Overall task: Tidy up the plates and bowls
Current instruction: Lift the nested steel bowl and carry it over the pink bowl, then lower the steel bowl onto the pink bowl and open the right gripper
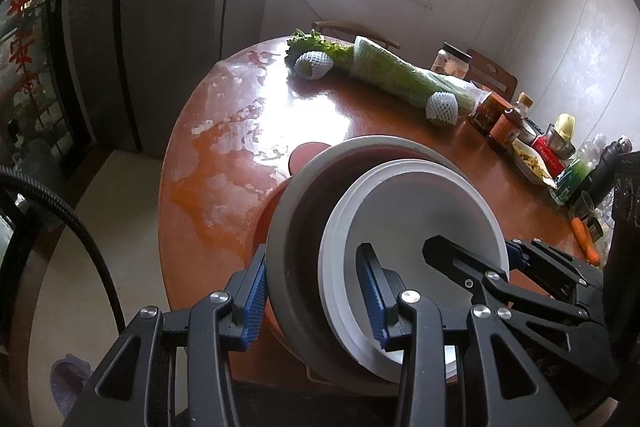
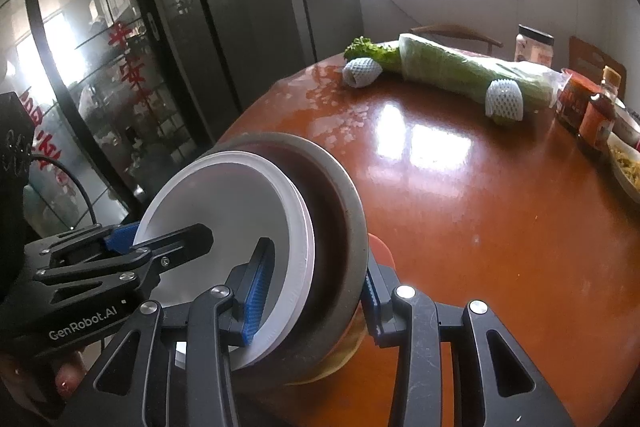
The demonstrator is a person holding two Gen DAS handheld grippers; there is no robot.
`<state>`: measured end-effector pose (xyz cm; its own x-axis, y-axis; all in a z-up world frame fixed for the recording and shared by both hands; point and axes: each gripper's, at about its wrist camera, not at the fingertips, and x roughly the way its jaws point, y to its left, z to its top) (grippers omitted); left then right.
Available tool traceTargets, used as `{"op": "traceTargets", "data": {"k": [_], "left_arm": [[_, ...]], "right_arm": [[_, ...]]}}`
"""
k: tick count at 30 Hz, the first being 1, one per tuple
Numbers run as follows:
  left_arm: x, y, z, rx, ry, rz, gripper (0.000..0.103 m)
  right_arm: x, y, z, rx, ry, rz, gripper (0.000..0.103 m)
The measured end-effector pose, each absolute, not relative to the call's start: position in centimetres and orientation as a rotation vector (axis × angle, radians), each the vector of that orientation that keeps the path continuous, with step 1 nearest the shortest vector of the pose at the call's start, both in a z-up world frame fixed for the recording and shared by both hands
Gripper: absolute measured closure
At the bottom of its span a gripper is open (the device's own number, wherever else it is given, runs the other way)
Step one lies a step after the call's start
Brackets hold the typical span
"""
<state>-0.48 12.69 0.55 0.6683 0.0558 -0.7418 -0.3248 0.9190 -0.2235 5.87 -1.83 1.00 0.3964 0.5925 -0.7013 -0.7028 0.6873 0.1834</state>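
A stack of dishes is held between both grippers above the near edge of the round brown table (image 1: 360,115). It is a white plate (image 1: 420,219) nested in a grey-rimmed dark bowl (image 1: 296,227), with an orange dish (image 1: 308,151) beneath. My left gripper (image 1: 316,295) is shut on the stack's left rim, one finger outside, one inside. My right gripper (image 2: 316,299) is shut on the opposite rim of the white plate (image 2: 224,211) and grey bowl (image 2: 340,199). Each gripper shows in the other's view: the right (image 1: 472,259), the left (image 2: 160,243).
Wrapped cabbage (image 1: 400,71) and lettuce (image 1: 316,45) lie at the table's far side with two white foam nets (image 1: 314,65). Jars, bottles and a food dish (image 1: 528,131) crowd the right edge, with a carrot (image 1: 586,241). Chairs stand behind; a glass door (image 2: 100,75) is at left.
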Motion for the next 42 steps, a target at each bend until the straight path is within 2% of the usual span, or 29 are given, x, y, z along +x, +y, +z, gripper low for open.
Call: {"op": "traceTargets", "data": {"k": [42], "left_arm": [[0.0, 12.7, 0.1, -0.295, 0.826, 0.236, 0.060]], "right_arm": [[5.6, -1.2, -0.2, -0.234, 0.797, 0.754, 0.060]]}}
